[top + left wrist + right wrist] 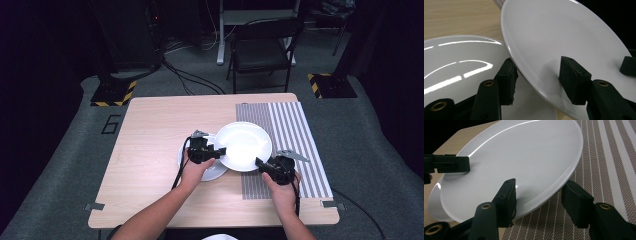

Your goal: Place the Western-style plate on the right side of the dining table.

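Observation:
A large white plate (243, 145) hangs tilted between my two grippers, over the seam of the wooden table and the striped placemat. My left gripper (220, 151) is shut on its left rim, one pad under the rim and one on top (539, 77). My right gripper (259, 162) is shut on the near right rim (540, 197), one pad on the plate's face and one beneath. A second white plate (212, 172) lies flat on the table under the left edge of the lifted one (454, 57).
The striped placemat (295, 130) covers the right part of the light wooden table (150, 140). A black chair (262, 50) stands beyond the far edge. The left half of the tabletop is bare wood.

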A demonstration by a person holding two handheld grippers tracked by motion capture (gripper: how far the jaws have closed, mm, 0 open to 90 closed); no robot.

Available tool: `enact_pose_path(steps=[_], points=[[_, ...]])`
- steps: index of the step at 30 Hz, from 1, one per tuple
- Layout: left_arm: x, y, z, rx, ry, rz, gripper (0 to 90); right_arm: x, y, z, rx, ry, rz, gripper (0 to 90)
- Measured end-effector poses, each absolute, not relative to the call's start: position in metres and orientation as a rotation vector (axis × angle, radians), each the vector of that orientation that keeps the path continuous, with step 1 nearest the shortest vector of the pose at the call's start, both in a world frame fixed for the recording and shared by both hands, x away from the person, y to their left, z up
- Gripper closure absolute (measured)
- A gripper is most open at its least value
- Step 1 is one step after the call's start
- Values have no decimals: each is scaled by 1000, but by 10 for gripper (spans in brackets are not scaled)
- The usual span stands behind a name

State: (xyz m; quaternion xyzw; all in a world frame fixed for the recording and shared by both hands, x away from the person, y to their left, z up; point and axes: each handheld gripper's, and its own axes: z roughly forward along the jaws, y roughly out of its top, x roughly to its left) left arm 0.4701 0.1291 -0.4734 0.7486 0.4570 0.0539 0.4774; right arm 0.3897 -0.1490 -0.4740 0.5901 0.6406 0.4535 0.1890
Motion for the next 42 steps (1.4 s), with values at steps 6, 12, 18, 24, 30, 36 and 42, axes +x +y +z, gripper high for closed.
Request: enact_pose_path(steps=[6,12,18,24,30,36,42], points=[[472,122,-471,1835,1099,122,487,386,-155,-472,1660,1782,1271,455],[474,113,-471,1840,1077,110,487,381,-161,-470,1668,1761,1261,455],[475,103,-470,1851,1058,99,487,376,-169,-470,1686,1732,1250,456],[476,92,-468,1858,1044,92,487,371,-176,-469,1696,1704,1241,455],[477,83,-468,1859,1031,78,490,367,-182,-468,1709,1676,1229,458],[477,77,-469,1867,1019,69,493,364,-187,-467,1724,1654,1223,460],[478,71,-468,1865,1016,64,497,362,-192,-467,1728,1636,1218,461]])
